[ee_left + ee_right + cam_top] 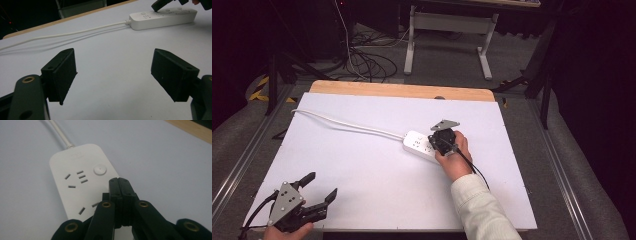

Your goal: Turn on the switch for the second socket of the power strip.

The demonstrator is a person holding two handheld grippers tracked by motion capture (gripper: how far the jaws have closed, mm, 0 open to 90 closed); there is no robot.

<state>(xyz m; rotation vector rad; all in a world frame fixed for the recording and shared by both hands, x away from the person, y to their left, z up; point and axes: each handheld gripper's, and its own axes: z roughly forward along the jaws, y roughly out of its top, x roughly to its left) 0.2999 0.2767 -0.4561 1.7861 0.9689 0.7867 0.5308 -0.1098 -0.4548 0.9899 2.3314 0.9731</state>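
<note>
We held the right gripper [119, 185], jaws pressed together, above the white power strip [418, 142] at frame centre, apparently nearing its round switch [100, 169]; next needs a downward press. Left gripper [320, 188], jaws apart, rested lower left on the worktop [377, 185].

Dim room, dark surround; table [377, 165] evenly lit, bluish; soft cord [75, 32] shadow; near tongs slightly blurred.
</note>
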